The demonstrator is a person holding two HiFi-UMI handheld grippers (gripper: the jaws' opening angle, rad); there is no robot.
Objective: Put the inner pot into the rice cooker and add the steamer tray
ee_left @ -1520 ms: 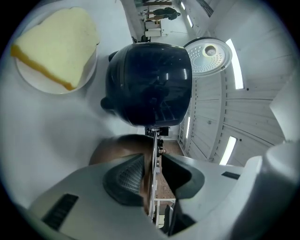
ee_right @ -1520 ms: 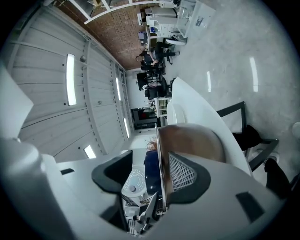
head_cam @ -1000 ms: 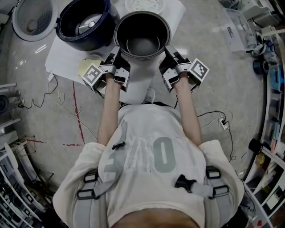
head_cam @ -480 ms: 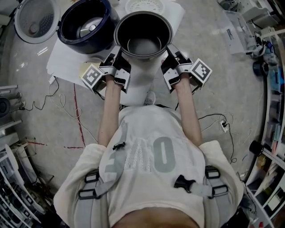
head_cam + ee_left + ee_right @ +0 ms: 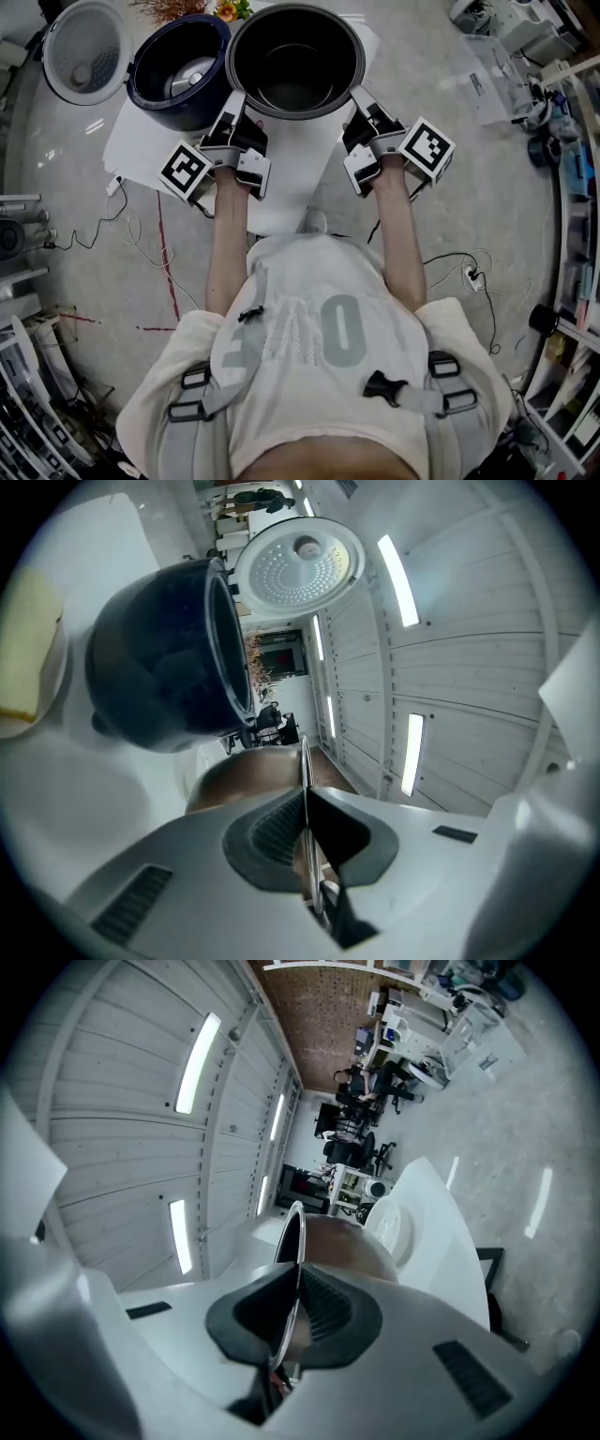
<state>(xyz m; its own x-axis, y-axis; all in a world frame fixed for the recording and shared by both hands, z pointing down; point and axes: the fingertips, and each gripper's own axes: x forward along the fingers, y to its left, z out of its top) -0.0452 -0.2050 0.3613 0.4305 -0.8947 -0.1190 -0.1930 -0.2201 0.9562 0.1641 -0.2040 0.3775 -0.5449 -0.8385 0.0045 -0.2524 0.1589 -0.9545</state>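
Observation:
The dark inner pot hangs in the air above the white table, beside the navy rice cooker. My left gripper is shut on the pot's left rim and my right gripper is shut on its right rim. In the left gripper view the thin rim runs between the pads of my left gripper, with the cooker close on the left. In the right gripper view my right gripper pinches the rim. The white steamer tray lies on the table beyond the pot.
The cooker's lid stands open at the far left, its perforated inner plate visible. The white table has a yellowish pad near the cooker. Cables trail on the floor; shelves and clutter line both sides.
Both grippers have lifted the inner pot together; it looks bigger and sits higher in the head view. It now covers the white tray that showed behind it.

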